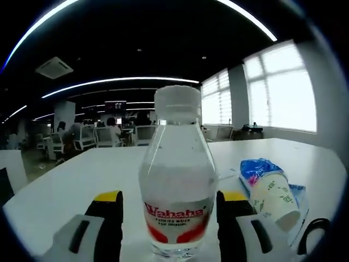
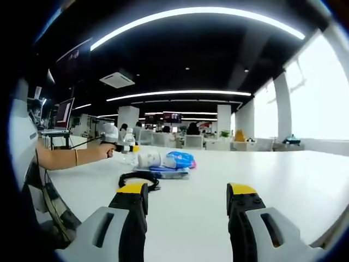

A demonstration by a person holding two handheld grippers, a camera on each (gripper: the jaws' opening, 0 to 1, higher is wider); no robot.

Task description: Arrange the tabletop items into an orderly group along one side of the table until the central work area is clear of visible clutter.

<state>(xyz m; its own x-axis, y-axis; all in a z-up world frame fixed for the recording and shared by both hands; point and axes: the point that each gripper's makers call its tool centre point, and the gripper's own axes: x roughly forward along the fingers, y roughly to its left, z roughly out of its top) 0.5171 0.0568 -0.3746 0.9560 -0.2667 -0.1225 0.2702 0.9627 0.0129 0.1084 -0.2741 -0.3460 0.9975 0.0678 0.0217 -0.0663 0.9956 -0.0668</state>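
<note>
clear water bottle (image 1: 177,185) stands between open left claw (image 1: 170,215); paper cup (image 1: 275,197) beside; right claw (image 2: 187,204) open, empty.

On the table I count one water bottle (image 1: 177,180), at the centre of the left gripper view. At its lower right lie one paper cup (image 1: 275,197), one blue packet (image 1: 260,168) and one black cable (image 1: 312,232).

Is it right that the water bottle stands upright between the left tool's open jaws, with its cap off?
Not quite. The left gripper view shows the water bottle upright between the left tool's open jaws, but its white cap is on, not off.
</note>
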